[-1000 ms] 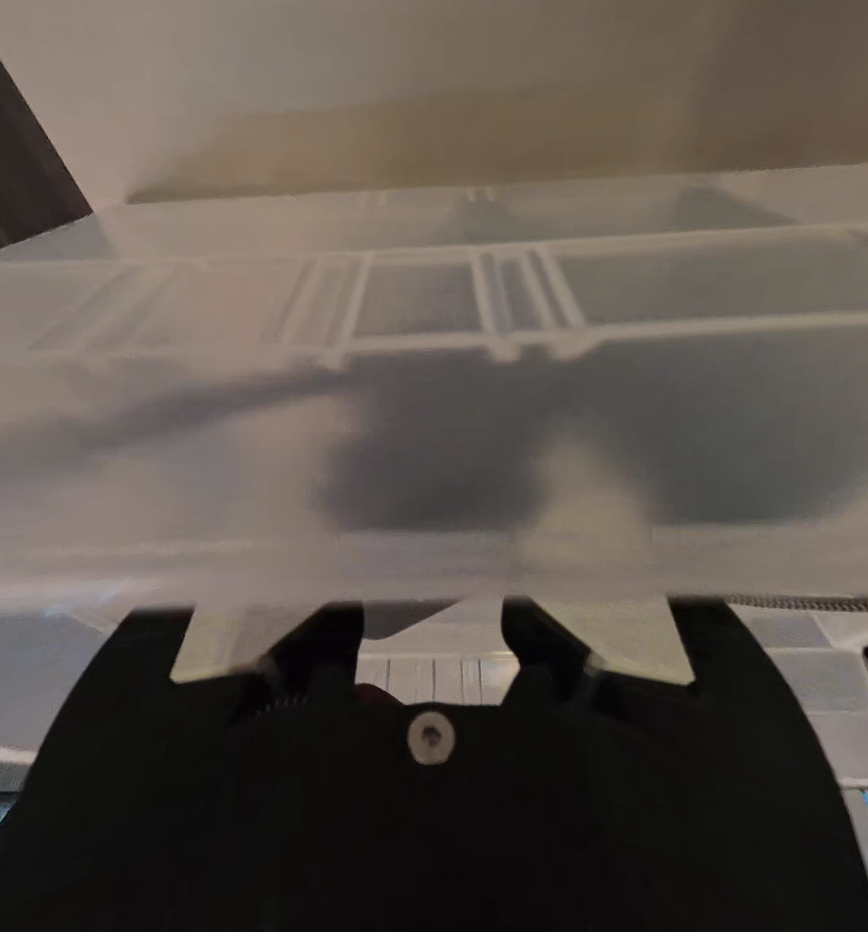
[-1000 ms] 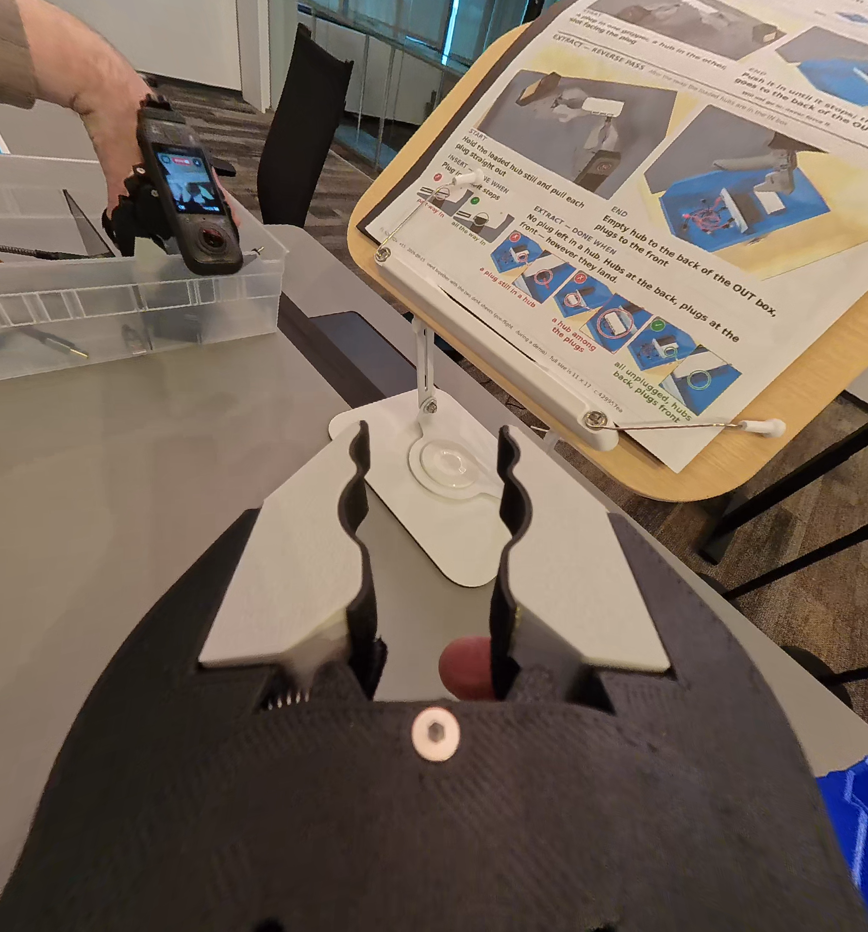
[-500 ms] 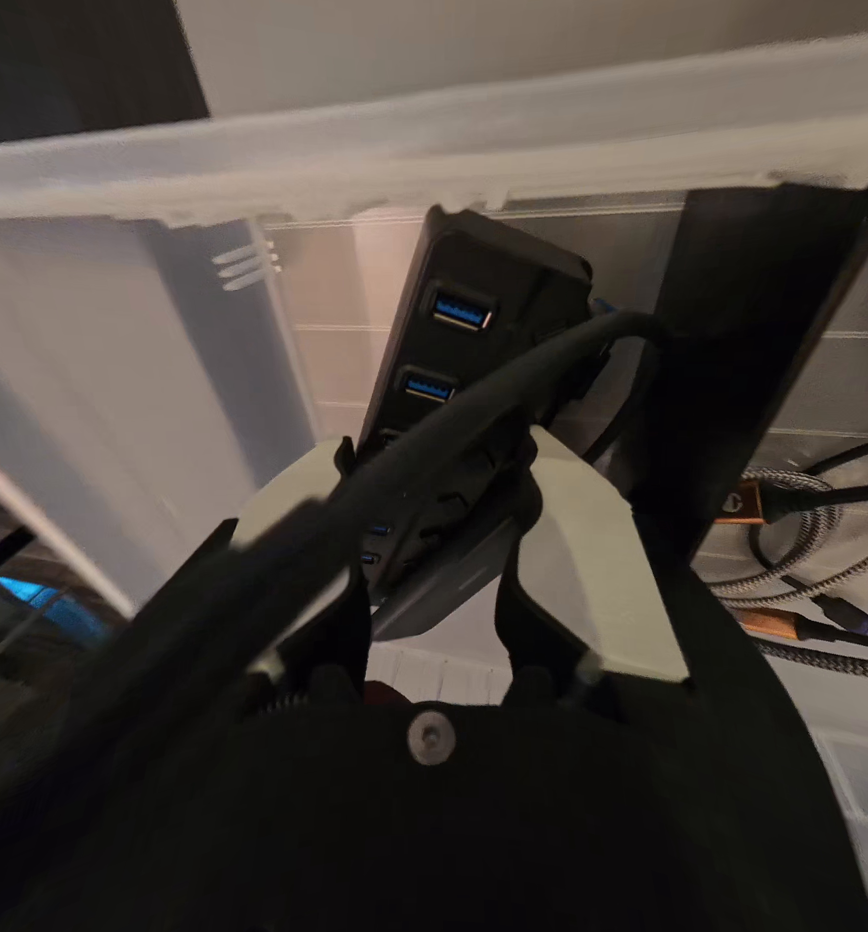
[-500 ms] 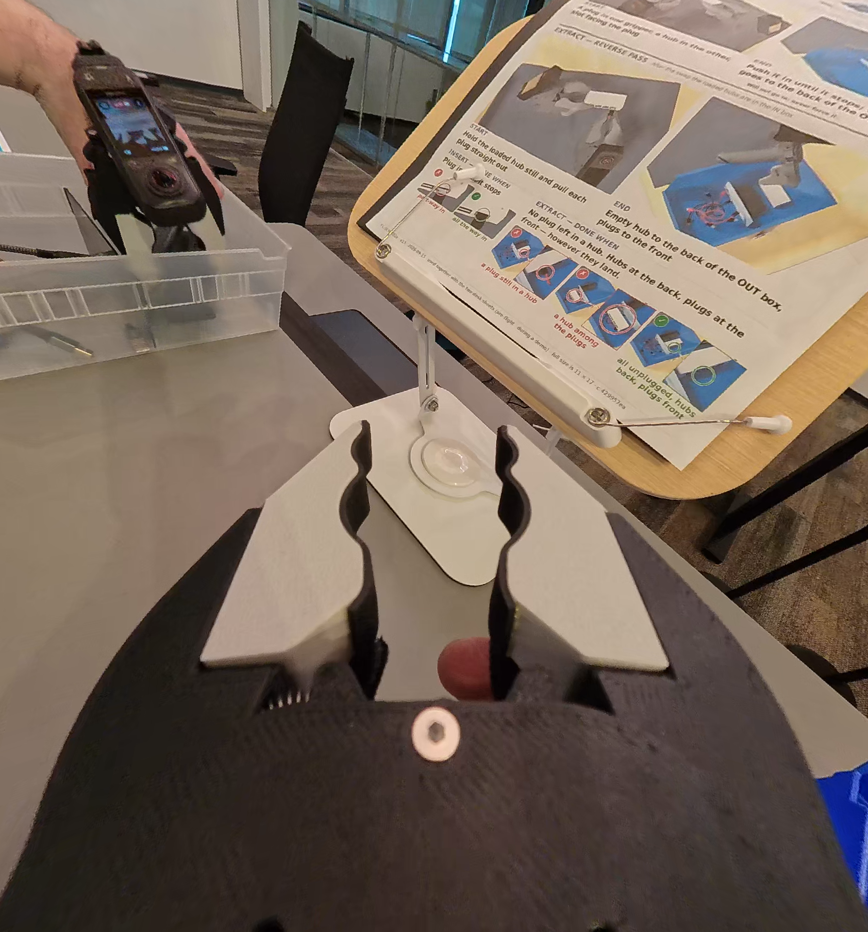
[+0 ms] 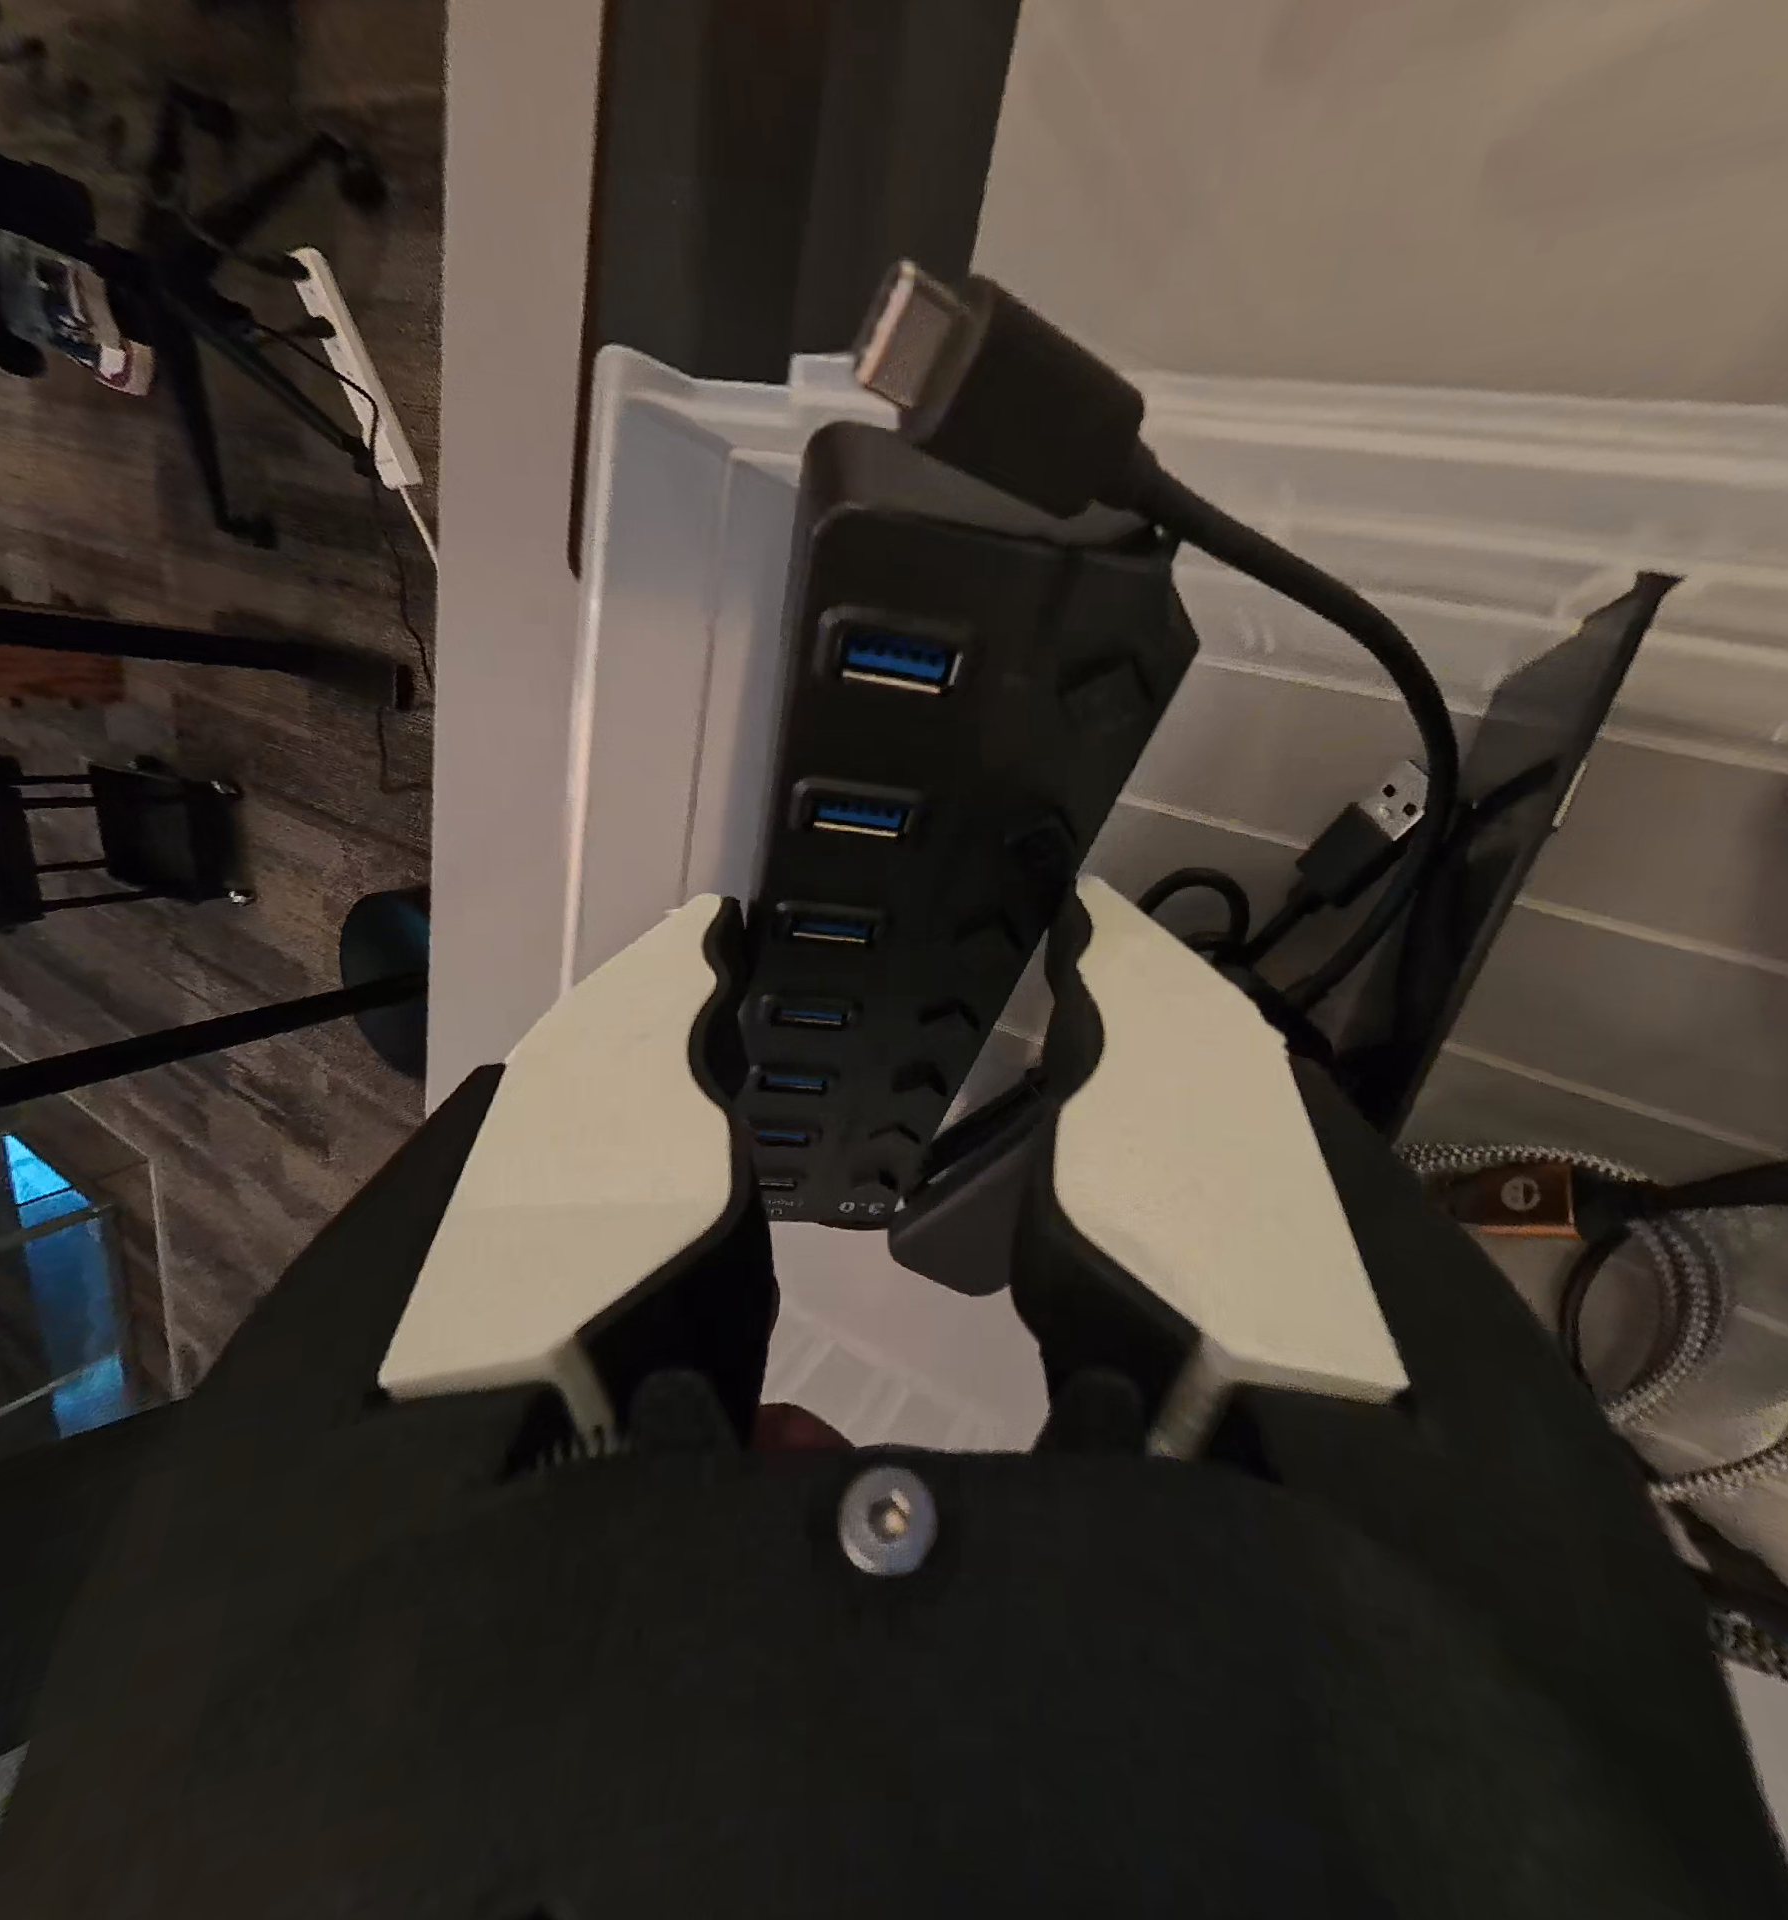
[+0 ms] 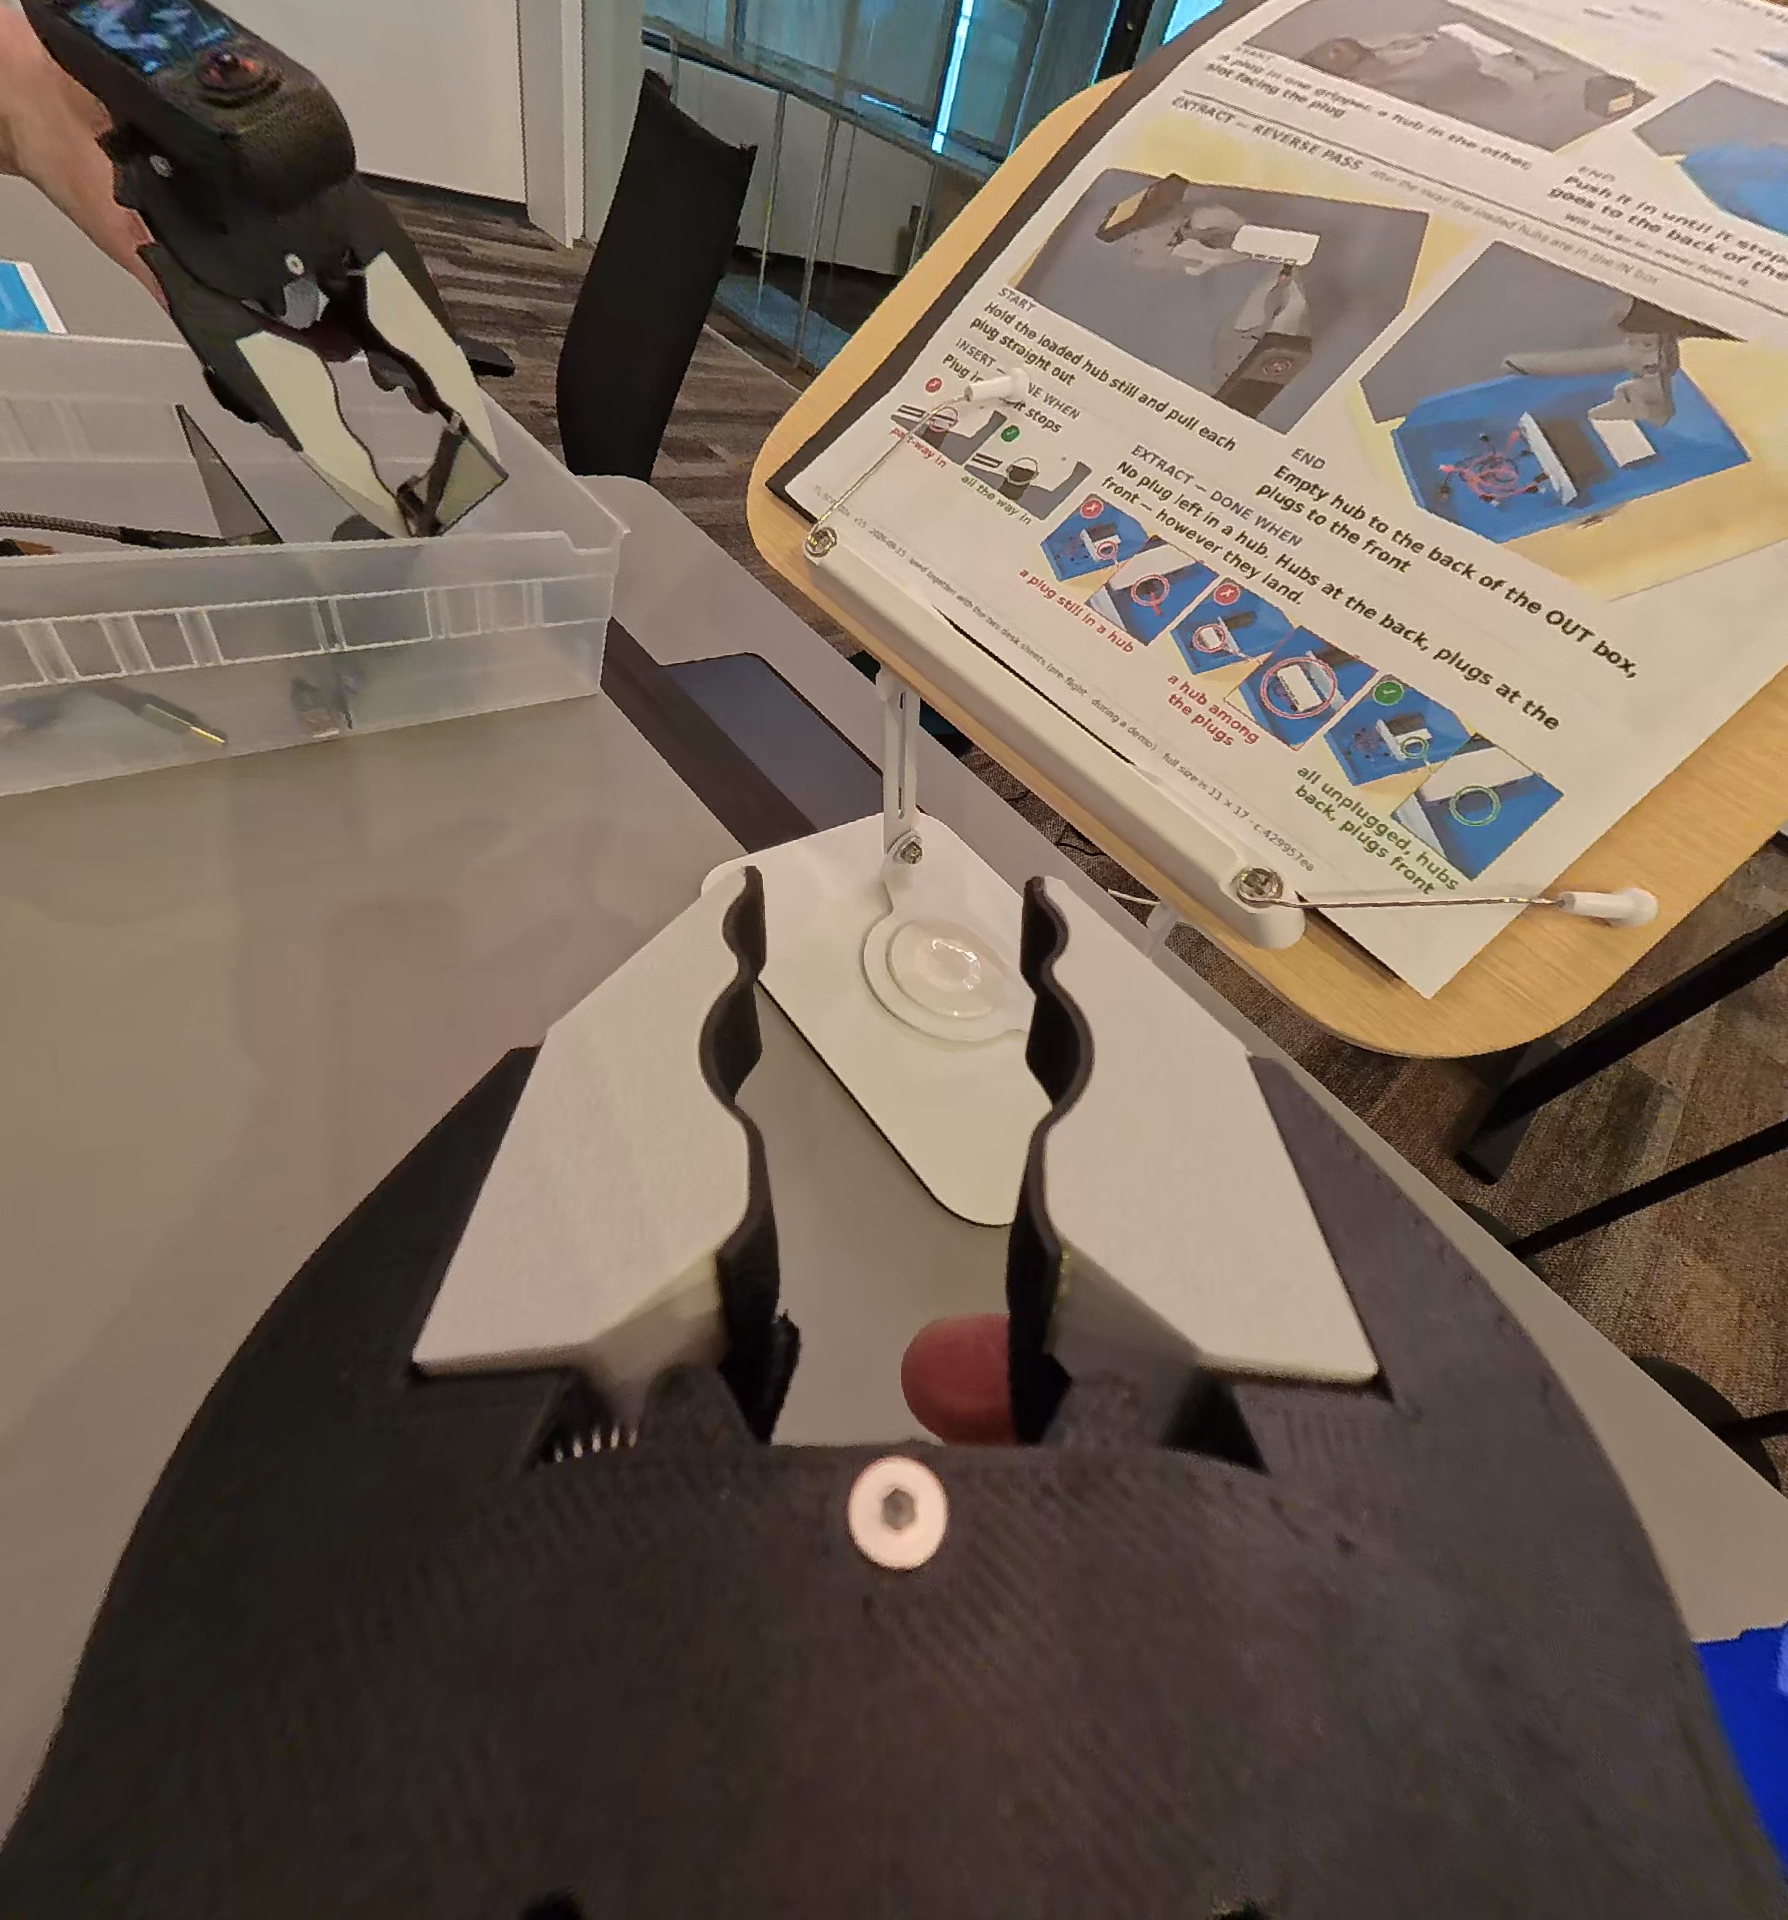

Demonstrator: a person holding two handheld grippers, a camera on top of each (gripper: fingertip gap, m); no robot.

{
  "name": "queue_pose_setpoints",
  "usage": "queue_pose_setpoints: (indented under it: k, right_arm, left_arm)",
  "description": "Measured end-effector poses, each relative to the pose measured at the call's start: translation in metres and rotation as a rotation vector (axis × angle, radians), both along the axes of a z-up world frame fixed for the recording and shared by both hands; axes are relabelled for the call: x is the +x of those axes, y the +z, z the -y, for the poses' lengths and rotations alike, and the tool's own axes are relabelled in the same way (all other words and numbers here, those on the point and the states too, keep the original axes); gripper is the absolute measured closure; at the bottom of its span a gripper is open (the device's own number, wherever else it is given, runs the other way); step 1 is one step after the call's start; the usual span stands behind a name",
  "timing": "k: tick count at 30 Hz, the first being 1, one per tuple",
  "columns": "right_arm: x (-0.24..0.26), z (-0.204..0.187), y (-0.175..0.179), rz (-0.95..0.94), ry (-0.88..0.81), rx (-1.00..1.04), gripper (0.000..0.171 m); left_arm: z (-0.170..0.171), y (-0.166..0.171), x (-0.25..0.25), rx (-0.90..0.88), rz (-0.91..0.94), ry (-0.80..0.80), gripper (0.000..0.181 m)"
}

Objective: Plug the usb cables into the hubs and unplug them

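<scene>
My left gripper [image 5: 900,914] is shut on a black USB hub [image 5: 931,727] with a row of blue ports. The hub sticks up out of the jaws above a clear plastic bin [image 5: 1492,468]. The hub's own black cable curls over its top and ends in a free plug [image 5: 973,353]. Loose cables lie in the bin: a black USB plug [image 5: 1378,831] and braided cables with copper-coloured plugs [image 5: 1513,1195]. My right gripper [image 6: 890,894] is open and empty, low over the grey table [image 6: 246,1039]. The right wrist view shows the left gripper [image 6: 391,457] in a hand above the bin [image 6: 246,623].
A black divider [image 5: 1524,831] stands in the bin. A white stand base [image 6: 921,997] carries a wooden board with a printed instruction sheet [image 6: 1389,468] to the right. A blue bin corner [image 6: 1783,1714] is at the lower right. A black chair [image 6: 651,281] stands behind the table. The left gripper's tips are roughly 40 cm from the right gripper's.
My left gripper has gone into the clear bin, closed on the black hub and lifted it above the rim. My right gripper has stayed in place, open.
</scene>
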State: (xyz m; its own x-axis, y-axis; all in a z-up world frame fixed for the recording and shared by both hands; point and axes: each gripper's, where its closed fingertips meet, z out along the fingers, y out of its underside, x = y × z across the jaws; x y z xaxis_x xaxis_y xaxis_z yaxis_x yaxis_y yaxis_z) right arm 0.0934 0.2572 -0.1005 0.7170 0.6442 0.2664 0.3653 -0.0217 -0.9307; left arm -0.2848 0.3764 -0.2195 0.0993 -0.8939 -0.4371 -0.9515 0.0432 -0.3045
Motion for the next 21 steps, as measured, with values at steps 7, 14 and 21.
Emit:
queue_pose_setpoints:
  k: [7,14,21]
  right_arm:
    - [-0.004,0.0,-0.004,0.002,0.008,-0.007,0.124]
    - [-0.007,0.0,-0.006,-0.004,0.017,-0.011,0.124]
    - [-0.01,0.001,-0.007,-0.004,0.025,-0.015,0.124]
  left_arm:
    - [-0.005,0.017,0.012,0.021,0.152,0.02,0.126]
    - [-0.012,0.051,0.024,0.064,0.408,0.056,0.126]
    - [-0.016,0.079,0.02,0.125,0.551,0.089,0.126]
